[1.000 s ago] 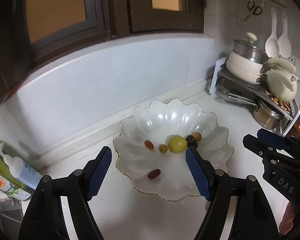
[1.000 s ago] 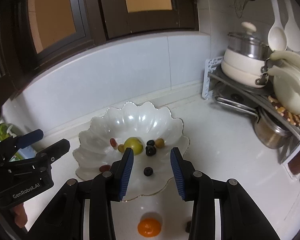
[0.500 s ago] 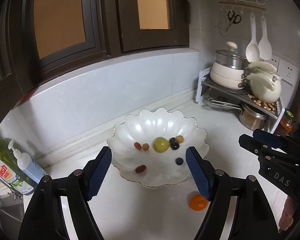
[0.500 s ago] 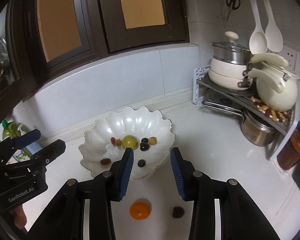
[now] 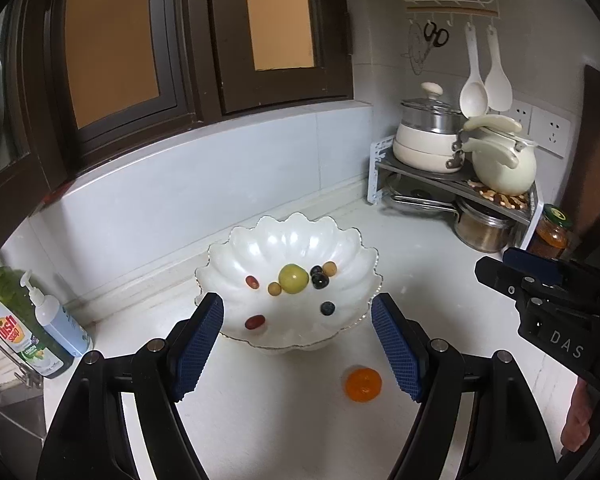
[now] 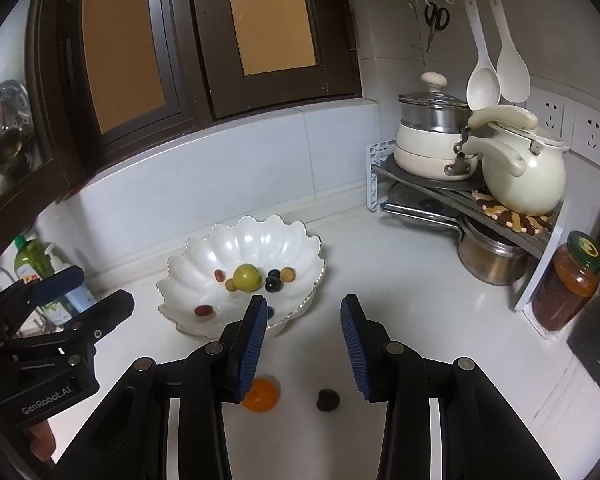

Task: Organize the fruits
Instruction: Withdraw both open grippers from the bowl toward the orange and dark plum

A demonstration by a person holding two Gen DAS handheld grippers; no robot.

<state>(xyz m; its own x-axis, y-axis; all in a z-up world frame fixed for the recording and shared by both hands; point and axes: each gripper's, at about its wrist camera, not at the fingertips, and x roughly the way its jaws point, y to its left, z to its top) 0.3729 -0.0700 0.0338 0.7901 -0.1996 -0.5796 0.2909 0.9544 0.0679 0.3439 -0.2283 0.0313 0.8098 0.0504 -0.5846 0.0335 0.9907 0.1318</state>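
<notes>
White scalloped bowl: stands on the white surface near the tiled back wall. Contents: 1 green round fruit at centre; 2 small yellow-brown fruits, 1 just left of it and 1 to its right; 2 dark berries touching each other between the green fruit and the right yellow one; 1 blueberry nearer the front; 2 red grapes, 1 left of centre and 1 at the front left.

Orange fruit: on the surface, in front of the bowl, outside it.

Dark wrinkled fruit: on the surface, near the orange fruit on its right, apart from it.

Left tongs: jaws wide apart, nothing between them, above the surface in front of the bowl.

Right tongs: jaws partly parted, nothing held, above the 2 loose fruits.

Dish soap bottle and pump bottle: far left edge.

Corner rack: holds pots and a kettle; jar beside it.
</notes>
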